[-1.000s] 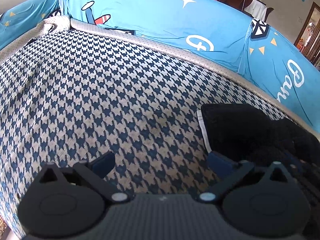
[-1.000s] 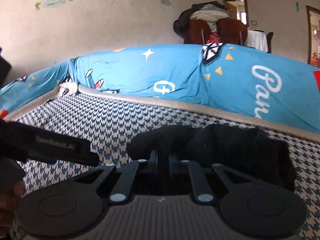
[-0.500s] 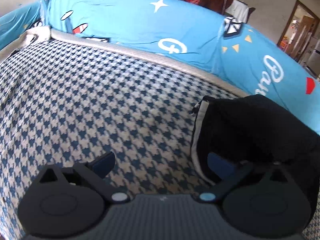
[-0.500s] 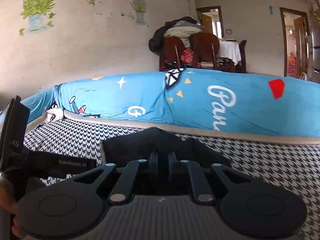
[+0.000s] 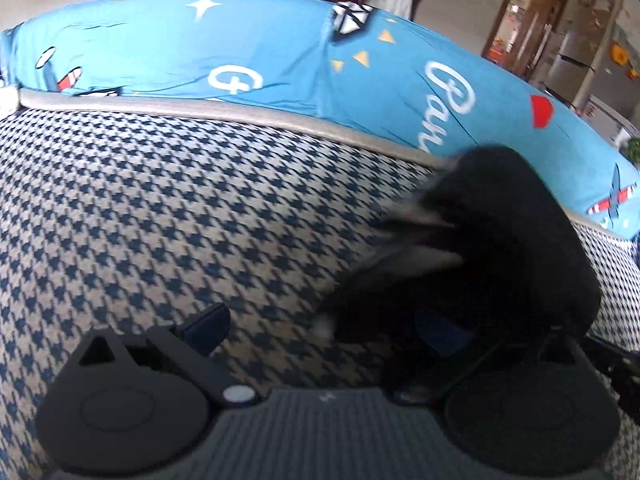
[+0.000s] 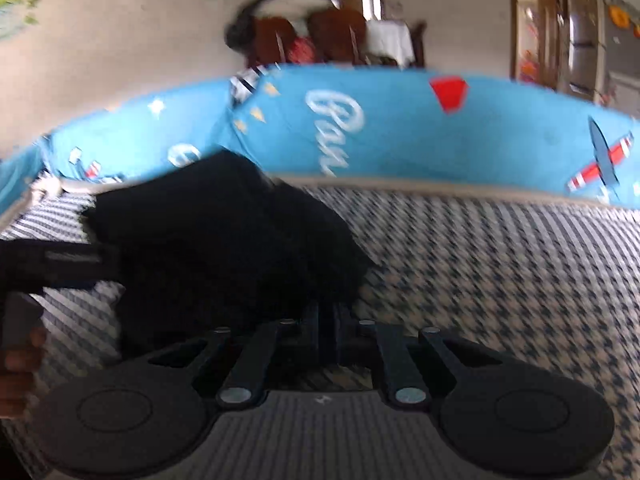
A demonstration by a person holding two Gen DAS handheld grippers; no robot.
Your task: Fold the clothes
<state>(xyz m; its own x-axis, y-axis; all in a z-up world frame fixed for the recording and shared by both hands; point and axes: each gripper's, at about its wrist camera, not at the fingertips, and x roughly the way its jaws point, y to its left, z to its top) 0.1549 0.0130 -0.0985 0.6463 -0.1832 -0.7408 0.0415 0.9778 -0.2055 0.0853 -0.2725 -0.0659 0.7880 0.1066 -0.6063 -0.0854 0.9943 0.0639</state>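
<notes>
Two grippers are working one black garment (image 6: pixel 224 248) on the houndstooth cushion (image 5: pixel 160 220), with the blue printed cover (image 5: pixel 280 52) running along the far side. Right gripper (image 6: pixel 328 320) is pinched shut on the garment's near edge; the cloth bunches up and away from its tips toward the far left. Left gripper (image 5: pixel 324 324) stands wide open, nothing pressed between its pads; the garment sits at its right finger and covers most of that finger, the left finger over bare cushion. So the cloth lies to the right of the left gripper and slightly beyond it. I can't make out the garment's long axis: it's a blurred lump. My read: the left gripper needs to shift right to take an edge.
</notes>
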